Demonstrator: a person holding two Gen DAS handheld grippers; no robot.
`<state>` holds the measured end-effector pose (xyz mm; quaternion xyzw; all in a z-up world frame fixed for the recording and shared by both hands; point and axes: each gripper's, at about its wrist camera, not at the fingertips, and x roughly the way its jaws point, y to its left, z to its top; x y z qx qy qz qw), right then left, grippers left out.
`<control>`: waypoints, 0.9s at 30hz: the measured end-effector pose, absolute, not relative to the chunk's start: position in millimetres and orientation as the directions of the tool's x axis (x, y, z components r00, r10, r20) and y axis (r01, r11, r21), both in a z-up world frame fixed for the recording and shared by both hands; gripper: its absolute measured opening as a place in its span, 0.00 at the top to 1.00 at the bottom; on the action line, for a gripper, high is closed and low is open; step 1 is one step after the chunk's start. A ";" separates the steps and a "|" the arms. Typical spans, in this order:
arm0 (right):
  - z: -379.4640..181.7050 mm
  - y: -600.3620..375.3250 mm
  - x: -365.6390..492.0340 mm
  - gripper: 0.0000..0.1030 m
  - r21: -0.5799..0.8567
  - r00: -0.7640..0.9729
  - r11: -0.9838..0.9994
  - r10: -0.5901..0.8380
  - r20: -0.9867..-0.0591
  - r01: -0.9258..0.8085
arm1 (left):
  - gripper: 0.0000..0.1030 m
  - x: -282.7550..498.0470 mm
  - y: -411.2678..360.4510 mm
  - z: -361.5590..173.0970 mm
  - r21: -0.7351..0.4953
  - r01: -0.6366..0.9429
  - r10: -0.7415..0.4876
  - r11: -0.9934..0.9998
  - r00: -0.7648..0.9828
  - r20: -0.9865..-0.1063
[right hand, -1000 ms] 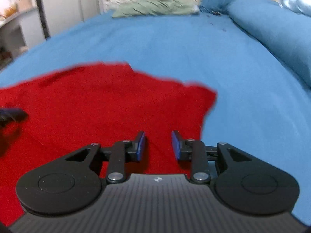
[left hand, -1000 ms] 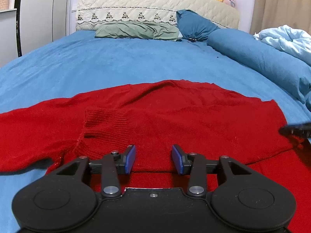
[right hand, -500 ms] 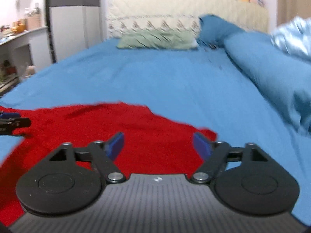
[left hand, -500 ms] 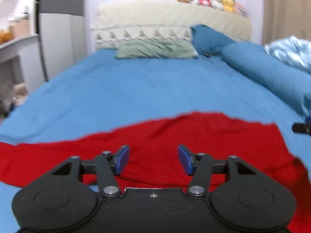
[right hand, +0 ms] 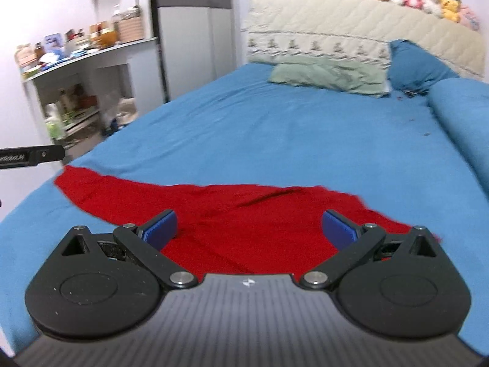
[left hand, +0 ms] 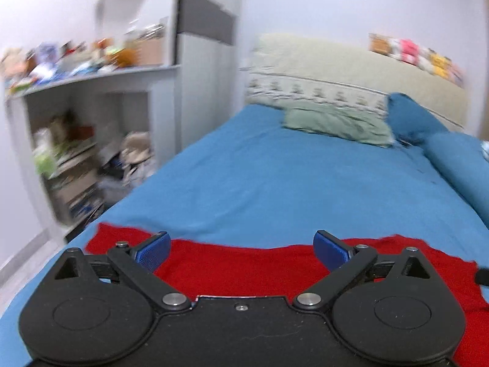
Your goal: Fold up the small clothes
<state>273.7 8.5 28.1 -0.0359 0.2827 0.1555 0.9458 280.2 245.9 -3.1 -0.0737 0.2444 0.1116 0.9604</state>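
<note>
A red knitted sweater (left hand: 244,267) lies spread flat on the blue bed sheet (left hand: 275,183), near the foot of the bed. In the right wrist view the same red sweater (right hand: 244,217) stretches from the left bed edge to under the right finger. My left gripper (left hand: 243,249) hovers above the sweater; its jaws are opening wide and nothing is between them. My right gripper (right hand: 249,227) stands open above the cloth, also with nothing between its blue pads. The tip of the left gripper (right hand: 30,156) shows at the left edge of the right wrist view.
A green pillow (right hand: 327,75) and a blue pillow (right hand: 415,67) lie at the head by the quilted headboard (right hand: 351,30), with plush toys on top. A blue bolster (right hand: 464,116) runs along the right. Cluttered shelves (right hand: 76,91) and a wardrobe (right hand: 195,30) stand left of the bed.
Both grippers rose away from the sweater and swung left, so the shelves came into view. Both sets of jaws spread from narrow to wide; the sweater stayed lying on the bed.
</note>
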 end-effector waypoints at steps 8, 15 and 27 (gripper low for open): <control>-7.4 77.1 284.0 0.00 0.074 0.727 0.918 0.356 -0.587 -0.390 | 0.04 293.7 371.9 -81.4 -0.267 -0.452 0.243 0.851 0.790 -0.562; -52.2 98.8 300.6 0.00 0.086 0.689 0.912 0.362 -0.628 -0.400 | 0.27 319.9 417.6 -137.6 -0.379 -0.494 0.219 0.783 0.788 -0.575; -101.4 90.7 335.2 0.00 0.067 0.665 0.922 0.323 -0.673 -0.381 | 0.93 356.3 428.4 -164.5 -0.377 -0.537 0.252 0.755 0.768 -0.589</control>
